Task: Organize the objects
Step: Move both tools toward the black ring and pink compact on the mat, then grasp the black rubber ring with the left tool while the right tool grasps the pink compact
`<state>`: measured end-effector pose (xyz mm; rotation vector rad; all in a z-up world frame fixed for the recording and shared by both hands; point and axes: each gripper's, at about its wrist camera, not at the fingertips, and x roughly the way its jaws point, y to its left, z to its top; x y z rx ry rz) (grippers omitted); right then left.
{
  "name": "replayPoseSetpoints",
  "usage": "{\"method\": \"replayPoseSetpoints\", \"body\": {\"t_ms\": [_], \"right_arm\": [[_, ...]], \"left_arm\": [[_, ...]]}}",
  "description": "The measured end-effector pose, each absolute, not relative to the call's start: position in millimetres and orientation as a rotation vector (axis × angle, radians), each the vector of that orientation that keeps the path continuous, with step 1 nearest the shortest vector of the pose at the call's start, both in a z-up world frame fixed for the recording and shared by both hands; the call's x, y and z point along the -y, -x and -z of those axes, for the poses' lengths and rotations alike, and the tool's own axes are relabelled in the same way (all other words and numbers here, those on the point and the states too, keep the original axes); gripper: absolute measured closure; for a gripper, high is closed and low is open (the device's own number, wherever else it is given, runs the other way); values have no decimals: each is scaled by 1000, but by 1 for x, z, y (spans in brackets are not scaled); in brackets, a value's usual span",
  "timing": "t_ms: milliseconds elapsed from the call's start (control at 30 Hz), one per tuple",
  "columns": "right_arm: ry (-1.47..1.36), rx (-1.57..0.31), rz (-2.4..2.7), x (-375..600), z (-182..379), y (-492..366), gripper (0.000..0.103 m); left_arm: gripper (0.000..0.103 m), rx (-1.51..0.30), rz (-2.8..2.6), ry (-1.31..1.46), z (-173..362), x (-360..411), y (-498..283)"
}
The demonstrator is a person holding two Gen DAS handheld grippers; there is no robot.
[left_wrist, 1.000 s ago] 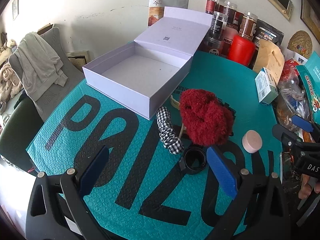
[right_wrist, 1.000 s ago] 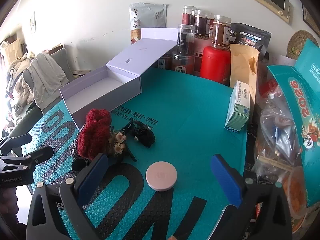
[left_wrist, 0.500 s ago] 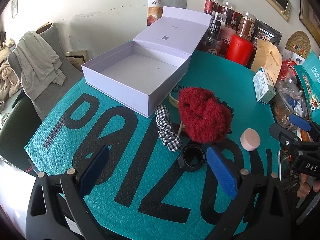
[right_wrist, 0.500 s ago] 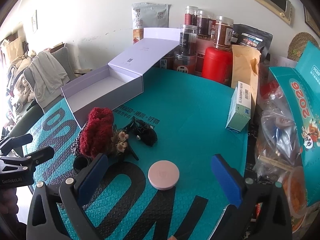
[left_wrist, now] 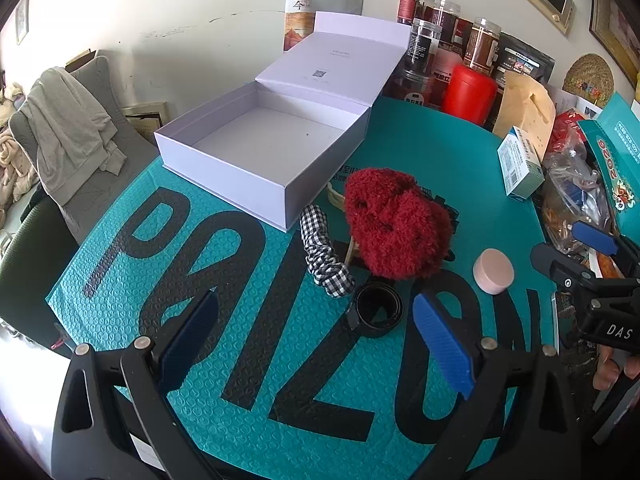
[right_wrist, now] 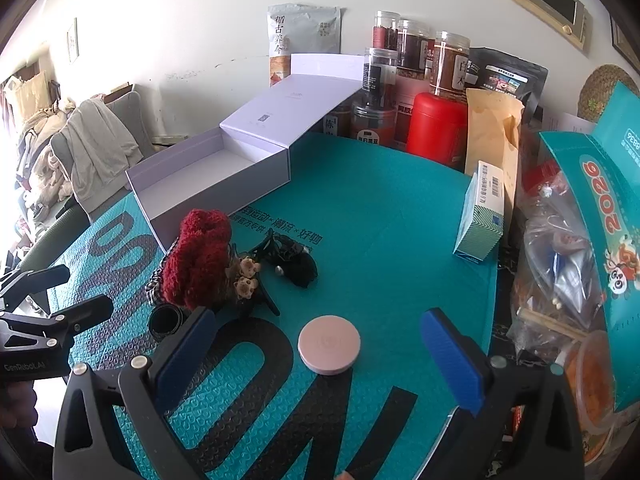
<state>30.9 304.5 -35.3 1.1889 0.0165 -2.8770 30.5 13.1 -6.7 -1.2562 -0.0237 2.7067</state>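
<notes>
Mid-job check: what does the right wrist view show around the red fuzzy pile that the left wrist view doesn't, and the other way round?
Only the right wrist view shows the black hair clip and the small tan bear ornaments tucked behind the red fuzzy scrunchie.

Only the left wrist view shows most of the checkered scrunchie lying in front of the open white box, and a beige band peeking from behind the red pile.

Both show the red scrunchie, the black ring, the pink round case, the box, and both sets of tongs open, holding nothing.

red scrunchie (left_wrist: pixel 396 224) hides hair clips (left_wrist: pixel 451 216).
</notes>
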Motion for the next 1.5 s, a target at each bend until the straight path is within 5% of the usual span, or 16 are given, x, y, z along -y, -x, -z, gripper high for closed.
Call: {"method": "replayPoseSetpoints", "body": {"t_ms": [1500], "right_arm": [[-1330,-7,2821,-316,81,-29,1]], "left_arm": [[5,26,-2544,1409,56,-35,-14]]}}
